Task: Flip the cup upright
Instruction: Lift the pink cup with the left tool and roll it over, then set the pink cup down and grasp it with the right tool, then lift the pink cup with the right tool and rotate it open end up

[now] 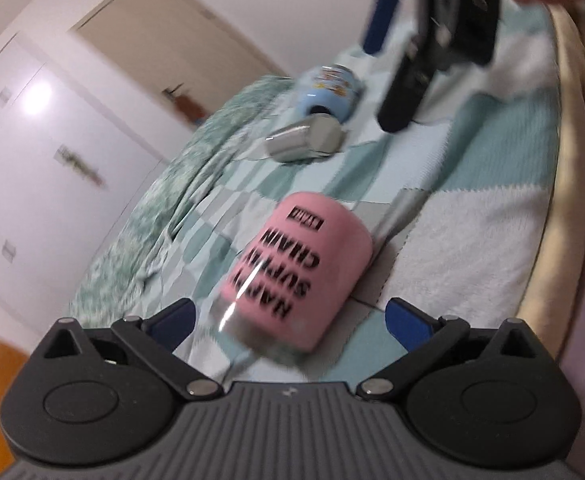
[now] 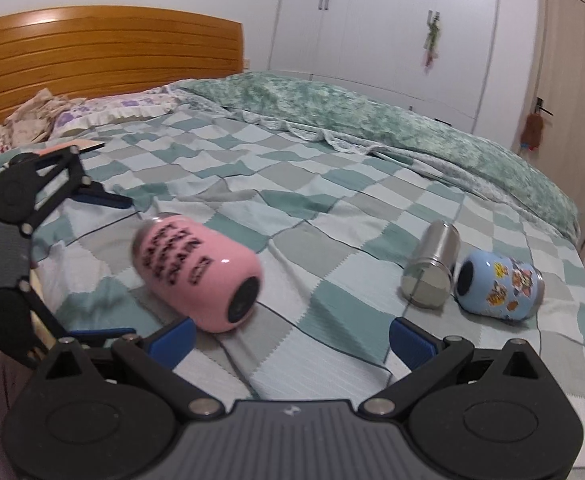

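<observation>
Three cups on their sides on a bed [image 2: 332, 216] spread with a checked teal, grey and white cover.

Pink cup [image 1: 296, 268], lettered in black, lying on its side near the bed's front edge, toward the headboard end. Seen from the left wrist: steel rim toward the camera, base pointing away, lettering upside down, much blurred. Seen from the right wrist: dark round base facing the camera.

Left gripper [image 1: 288, 320] level with the pink cup's rim, blue-padded fingers spread wide on either side of it, not clearly touching it. Gripping nothing.

Right gripper [image 2: 292, 336] above the cover near the front edge, fingers spread wide, nothing between them. Pink cup just ahead of its left finger, apart from it. In the left wrist view, the same gripper hanging dark and blurred over the cover beyond the pink cup.

Steel cup [image 2: 432, 270] and blue cup [image 2: 500, 288] with cartoon stickers side by side, touching or nearly so, toward the foot end of the bed and well apart from the pink cup.

Green blanket [image 2: 392, 128] bunched along the bed's far edge. Wooden headboard [image 2: 112, 52] at the head end, with floral pillows [image 2: 64, 116] below it.
</observation>
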Demonstrator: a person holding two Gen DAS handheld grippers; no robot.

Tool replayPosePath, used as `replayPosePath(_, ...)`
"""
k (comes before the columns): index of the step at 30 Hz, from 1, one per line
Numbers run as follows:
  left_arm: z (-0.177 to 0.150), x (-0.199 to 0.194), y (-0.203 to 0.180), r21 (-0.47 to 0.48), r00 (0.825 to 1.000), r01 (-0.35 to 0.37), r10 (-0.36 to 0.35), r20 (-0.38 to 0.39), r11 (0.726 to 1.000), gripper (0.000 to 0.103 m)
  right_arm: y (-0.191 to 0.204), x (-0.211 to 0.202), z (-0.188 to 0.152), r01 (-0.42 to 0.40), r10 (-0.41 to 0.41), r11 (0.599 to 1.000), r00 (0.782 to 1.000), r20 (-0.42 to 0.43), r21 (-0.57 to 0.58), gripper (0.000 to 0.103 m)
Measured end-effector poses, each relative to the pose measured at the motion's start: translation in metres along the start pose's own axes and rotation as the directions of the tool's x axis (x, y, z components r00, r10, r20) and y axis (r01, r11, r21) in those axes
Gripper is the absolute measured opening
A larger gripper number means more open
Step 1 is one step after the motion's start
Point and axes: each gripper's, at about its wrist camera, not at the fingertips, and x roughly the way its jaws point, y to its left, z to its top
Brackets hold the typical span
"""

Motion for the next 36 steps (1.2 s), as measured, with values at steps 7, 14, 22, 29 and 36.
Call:
replayPosePath(7, -0.023, -0.034, 0.028, -0.280, 0.999, -0.047, 0.043, -0.019, 0.959, 0.103, 0.023, 0.006, 0.012, -0.052, 0.050, 0.996, 0.999, -0.021, -0.071, 0.103)
replayPosePath(14, -0.044, -0.064, 0.062, -0.576, 0.995, -0.095, 0.096, -0.029, 0.812, 0.103, 0.050, 0.013, 0.029, -0.089, 0.080, 0.977, 0.996, -0.050, -0.192, 0.103)
replayPosePath(22, -0.066, -0.073, 0.063, -0.716, 0.986, -0.156, 0.145, -0.077, 0.680, 0.103, 0.100, 0.041, 0.055, -0.100, 0.049, 0.863, 0.992, -0.117, -0.495, 0.103)
replayPosePath(29, -0.076, -0.069, 0.061, -0.716, 0.983, -0.183, 0.145, -0.114, 0.674, 0.103, 0.130, 0.095, 0.066, -0.160, -0.004, 0.740, 0.970, -0.242, -0.653, 0.103)
replayPosePath(36, -0.081, -0.068, 0.071, -0.727, 0.984, -0.177, 0.141, -0.111, 0.663, 0.103, 0.117, 0.145, 0.079, -0.284, 0.026, 0.795, 0.899, -0.437, -0.536, 0.092)
